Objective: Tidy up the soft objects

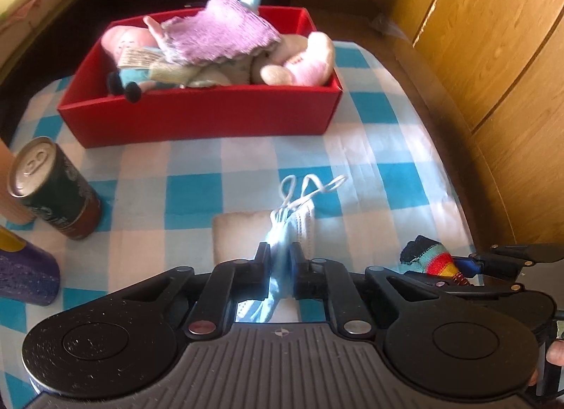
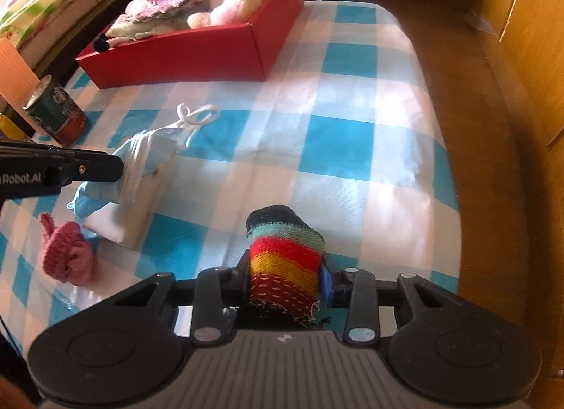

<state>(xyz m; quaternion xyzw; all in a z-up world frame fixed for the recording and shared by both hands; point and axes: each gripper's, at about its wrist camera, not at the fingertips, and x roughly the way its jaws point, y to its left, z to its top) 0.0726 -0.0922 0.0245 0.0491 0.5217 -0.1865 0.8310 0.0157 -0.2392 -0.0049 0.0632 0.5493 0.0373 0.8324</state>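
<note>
At the bottom middle of the left wrist view, the left tongs [image 1: 280, 268] are clenched on a thin, pale blue paper face mask [image 1: 282, 233]. The mask is pinched at its folded end, so its white ear loops trail forward onto the blue and white checked cloth on the worktop [image 1: 197, 197]. It is probably held this way so it can be lifted in one piece. A flat white folded cloth [image 2: 120, 218] lies under it.

At the bottom middle of the right wrist view, the right tongs [image 2: 285, 275] are clenched on a knitted sock with black, teal, red and yellow stripes [image 2: 285, 247]. The sock is squeezed across its middle, with its dark toe poking forward past the fingers. Both soft things seem to be held ready for a trip to the box.

At the top of the left wrist view, an open red cardboard box [image 1: 197, 116] sits on the worktop. It is already piled with soft things: a fluffy purple cloth [image 1: 225, 35] on top and pink and cream plush toys [image 1: 303, 63] beside it.

At the lower left of the right wrist view, a small pink knitted mitten [image 2: 67, 254] is left lying on the cloth. At the left of the left wrist view, a dark drink can [image 1: 53, 190] stands apart; it is hard, so it likely stays out.
</note>
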